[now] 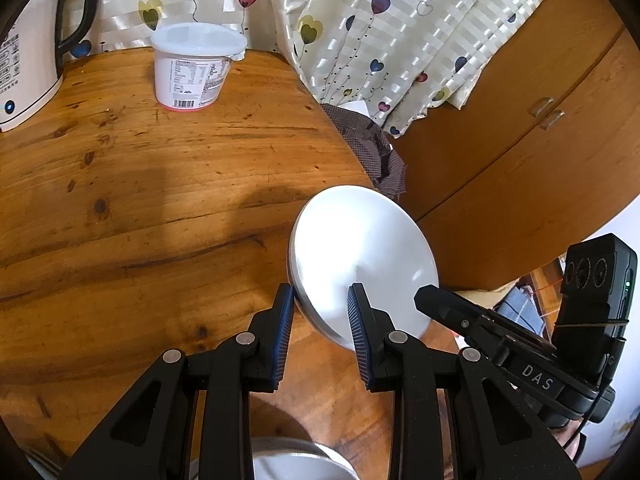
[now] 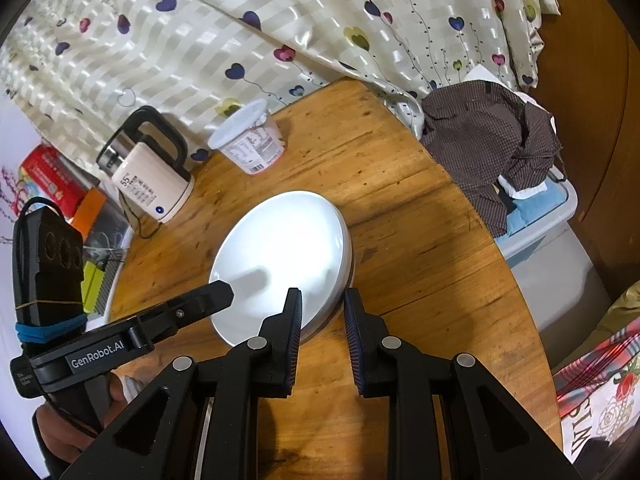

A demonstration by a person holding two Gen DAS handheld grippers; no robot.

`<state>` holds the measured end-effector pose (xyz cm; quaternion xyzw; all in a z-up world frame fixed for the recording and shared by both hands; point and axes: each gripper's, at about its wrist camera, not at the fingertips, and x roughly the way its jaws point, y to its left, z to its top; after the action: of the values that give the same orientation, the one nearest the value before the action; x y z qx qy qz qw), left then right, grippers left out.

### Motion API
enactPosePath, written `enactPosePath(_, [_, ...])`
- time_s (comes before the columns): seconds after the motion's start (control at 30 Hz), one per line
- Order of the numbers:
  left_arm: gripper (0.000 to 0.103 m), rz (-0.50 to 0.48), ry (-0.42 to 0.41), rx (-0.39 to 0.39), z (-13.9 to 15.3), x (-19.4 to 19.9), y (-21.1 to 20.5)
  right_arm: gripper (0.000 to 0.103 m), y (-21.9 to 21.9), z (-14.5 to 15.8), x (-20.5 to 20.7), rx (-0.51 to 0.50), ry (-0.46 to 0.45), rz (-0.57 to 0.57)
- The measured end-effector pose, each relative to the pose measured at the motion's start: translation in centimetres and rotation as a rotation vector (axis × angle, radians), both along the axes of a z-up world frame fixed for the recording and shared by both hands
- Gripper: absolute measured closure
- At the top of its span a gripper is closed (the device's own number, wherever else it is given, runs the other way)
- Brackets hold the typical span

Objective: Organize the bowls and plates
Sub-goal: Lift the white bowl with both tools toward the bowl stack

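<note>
- The left gripper (image 1: 321, 295) fingers are clamped on the near rim of the white plate (image 1: 362, 248), which is tilted (far edge up).
- The right gripper (image 2: 322, 299) is likewise closed on the near-right rim, so the plate is shared equally.

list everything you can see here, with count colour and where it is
plate: one, white, tilted above the table's near right part, its rim between the fingers of both grippers
table: one, brown wood, round-edged
tub: one, white with lid, far side of the table by the curtain
kettle: one, cream with black handle, far left of the table
curtain: one, cream with heart print, behind the table
shirt: one, brown check, heaped on a bin right of the table
cabinet: one, orange-brown, right of the curtain
left gripper: black, blue pads, on the plate's near rim
right gripper: black, blue pads, on the plate's right rim
</note>
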<state>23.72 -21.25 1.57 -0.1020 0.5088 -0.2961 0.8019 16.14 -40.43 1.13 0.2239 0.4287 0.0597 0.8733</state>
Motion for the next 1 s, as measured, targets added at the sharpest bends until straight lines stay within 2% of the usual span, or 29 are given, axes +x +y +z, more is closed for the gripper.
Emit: enactPosePath(1.0, [0.074,0.072,-0.085,-0.046,5.0,-7.7,5.9,0.082,5.1,4.8,-6.1,-0.004,-0.070,0.079])
